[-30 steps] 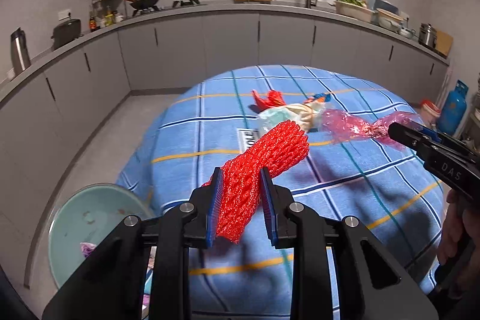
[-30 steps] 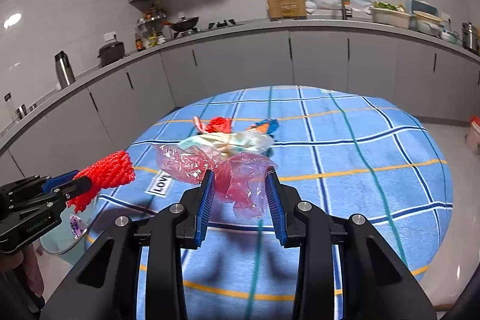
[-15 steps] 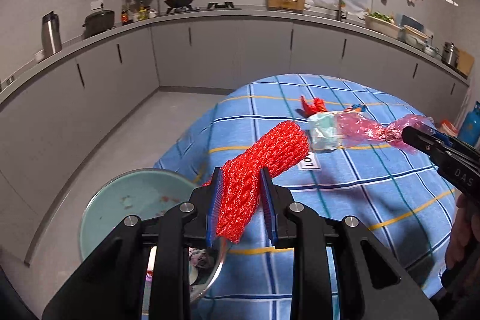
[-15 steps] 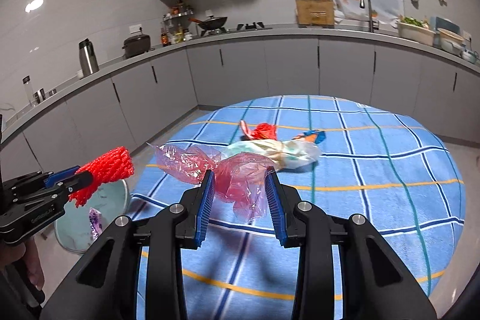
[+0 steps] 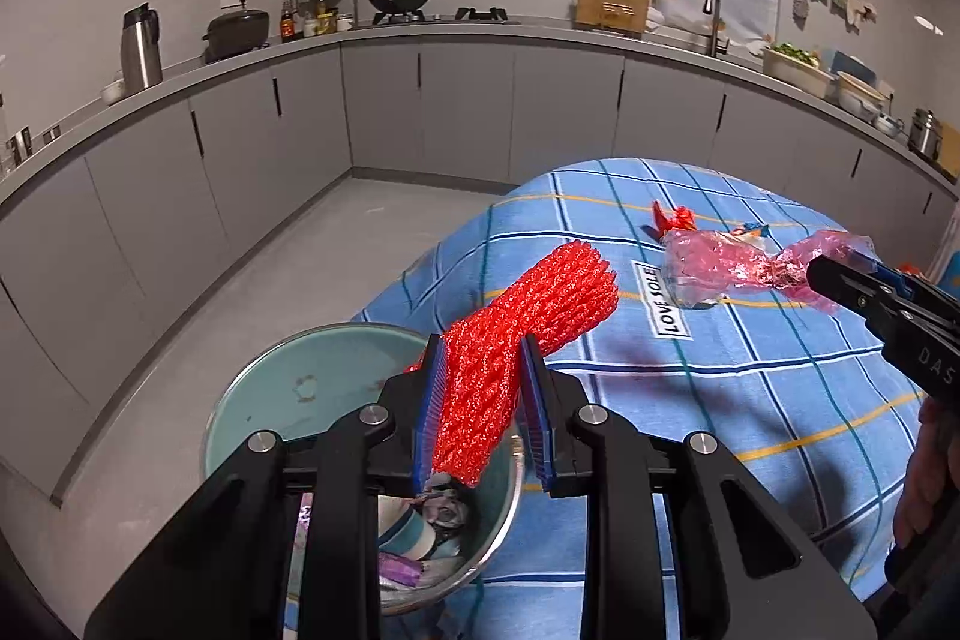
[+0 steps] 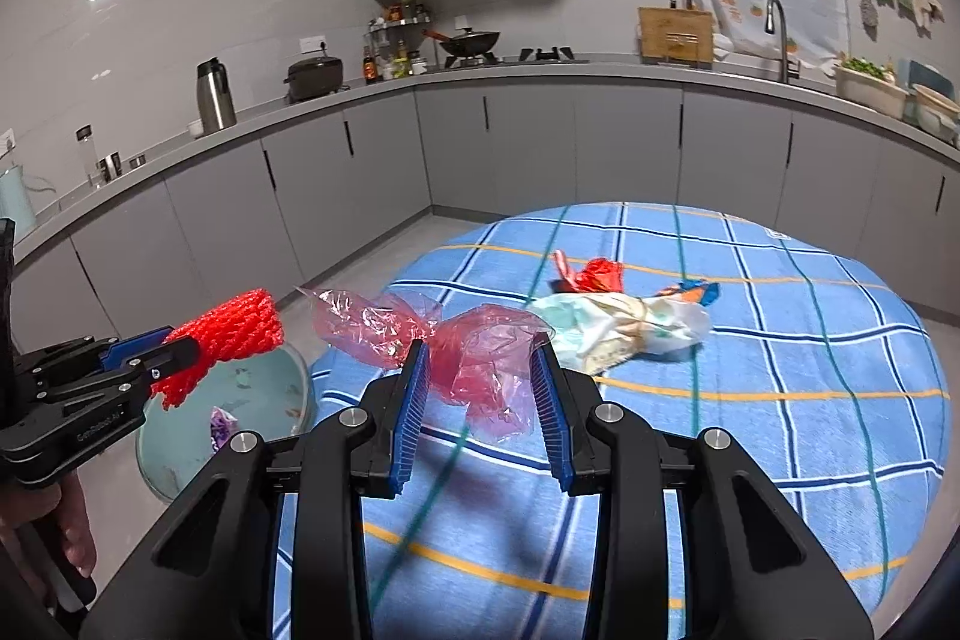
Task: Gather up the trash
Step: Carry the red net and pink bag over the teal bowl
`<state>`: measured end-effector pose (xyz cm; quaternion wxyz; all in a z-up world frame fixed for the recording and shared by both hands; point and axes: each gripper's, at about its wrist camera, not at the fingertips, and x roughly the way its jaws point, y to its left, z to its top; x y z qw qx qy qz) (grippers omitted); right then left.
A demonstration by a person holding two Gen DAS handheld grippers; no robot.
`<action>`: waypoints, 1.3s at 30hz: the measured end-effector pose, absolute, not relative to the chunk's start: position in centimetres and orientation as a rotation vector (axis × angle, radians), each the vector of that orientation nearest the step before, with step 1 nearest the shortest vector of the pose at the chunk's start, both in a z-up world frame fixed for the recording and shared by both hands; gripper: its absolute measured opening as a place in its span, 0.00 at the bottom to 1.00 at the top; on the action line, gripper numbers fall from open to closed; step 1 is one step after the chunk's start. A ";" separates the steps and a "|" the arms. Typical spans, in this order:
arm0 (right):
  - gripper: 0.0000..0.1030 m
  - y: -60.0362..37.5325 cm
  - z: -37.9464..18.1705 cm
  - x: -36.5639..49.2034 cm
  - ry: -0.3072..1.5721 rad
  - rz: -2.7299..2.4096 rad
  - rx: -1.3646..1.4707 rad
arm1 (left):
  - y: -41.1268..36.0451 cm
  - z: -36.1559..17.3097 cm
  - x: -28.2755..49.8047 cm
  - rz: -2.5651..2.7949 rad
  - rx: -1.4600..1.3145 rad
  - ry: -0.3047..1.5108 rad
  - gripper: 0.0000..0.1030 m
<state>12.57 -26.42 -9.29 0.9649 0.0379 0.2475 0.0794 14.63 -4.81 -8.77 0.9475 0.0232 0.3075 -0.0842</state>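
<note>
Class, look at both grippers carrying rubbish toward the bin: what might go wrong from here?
1. The red foam net sticks out well beyond the left gripper; released now, it might catch the bin rim and fall outside.
2. The pink plastic wrap hangs loosely in the right gripper and may slip onto the table.

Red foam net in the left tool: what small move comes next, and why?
Probably open the left tool and let the red foam net drop. Its lower end already hangs over the metal bin, which stands beside the table with other trash inside. The right tool, gripping the pink plastic wrapper, is over the table, so it should probably follow afterwards.
</note>
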 end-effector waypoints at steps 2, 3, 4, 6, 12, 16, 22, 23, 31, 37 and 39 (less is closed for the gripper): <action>0.34 -25.7 -9.2 12.8 0.500 0.173 0.068 | -4.2 -8.7 14.6 -0.158 0.044 0.625 0.25; 0.34 -25.3 -9.2 12.9 0.501 0.179 0.063 | -3.8 -8.7 14.6 -0.147 0.042 0.624 0.25; 0.34 -24.9 -9.2 13.0 0.501 0.187 0.058 | -3.4 -8.7 14.5 -0.139 0.038 0.624 0.25; 0.34 -24.2 -9.2 13.1 0.502 0.200 0.050 | -2.5 -8.6 14.4 -0.120 0.028 0.622 0.25; 0.34 -22.0 -9.2 13.6 0.508 0.236 0.021 | -0.2 -8.5 14.4 -0.063 0.012 0.616 0.25; 0.34 -20.4 -9.2 13.9 0.513 0.260 -0.002 | 1.4 -8.6 14.5 -0.015 0.007 0.614 0.25; 0.34 -17.9 -9.3 14.4 0.521 0.301 -0.033 | 3.8 -8.8 14.6 0.029 -0.022 0.616 0.25; 0.34 -17.4 -9.3 14.5 0.523 0.312 -0.041 | 4.2 -8.8 14.6 0.036 -0.024 0.615 0.25; 0.34 -13.7 -9.6 15.1 0.534 0.375 -0.096 | 6.2 -9.4 15.1 0.096 -0.050 0.628 0.25; 0.35 -11.5 -10.5 15.7 0.559 0.414 -0.133 | 6.9 -9.9 15.3 0.100 -0.065 0.635 0.27; 0.35 -10.9 -10.9 16.0 0.569 0.423 -0.143 | 7.0 -10.1 15.4 0.099 -0.067 0.639 0.27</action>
